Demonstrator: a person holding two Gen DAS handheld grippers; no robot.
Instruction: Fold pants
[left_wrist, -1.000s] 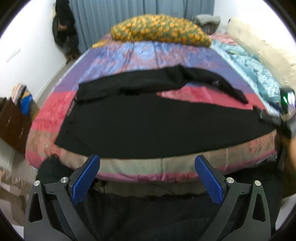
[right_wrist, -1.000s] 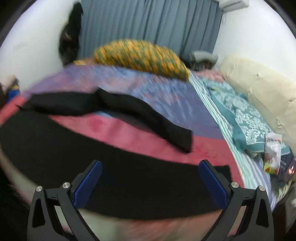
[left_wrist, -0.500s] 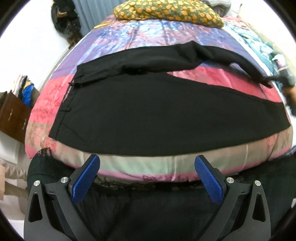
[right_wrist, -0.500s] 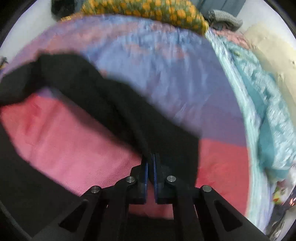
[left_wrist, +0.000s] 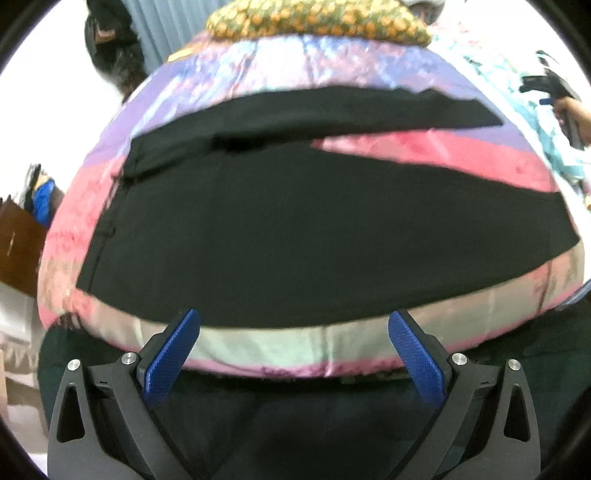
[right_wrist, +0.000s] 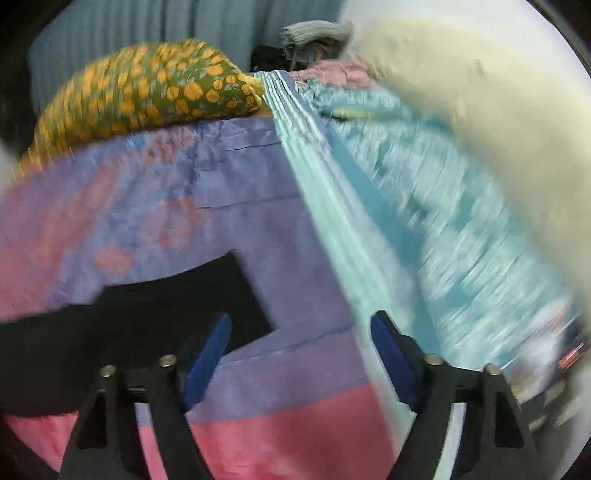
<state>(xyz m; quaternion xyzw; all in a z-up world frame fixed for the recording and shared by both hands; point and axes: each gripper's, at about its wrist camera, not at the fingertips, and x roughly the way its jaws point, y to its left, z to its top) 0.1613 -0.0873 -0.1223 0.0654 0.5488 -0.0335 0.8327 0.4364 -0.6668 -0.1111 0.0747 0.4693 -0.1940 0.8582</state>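
I am holding my right gripper (right_wrist: 301, 354) spread and empty; the pants (right_wrist: 122, 325) hem is lying just left of it, legs running leftward toward my wide-open, empty left gripper (left_wrist: 293, 350).

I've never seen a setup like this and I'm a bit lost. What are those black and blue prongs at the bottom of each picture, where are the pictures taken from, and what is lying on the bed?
There is no robot here: a person holds a hand-held gripper in each hand, and each carries a wide-angle camera looking forward along its two blue-padded fingers. One picture comes from the left gripper, the other from the right gripper.

On the bed's striped bedspread lie black pants, spread flat with the legs apart. The right camera sees the end of the far leg. An orange-flowered pillow lies at the far end, a teal patterned blanket along the right side.

Both grippers are open and hold nothing. The right picture is blurred.
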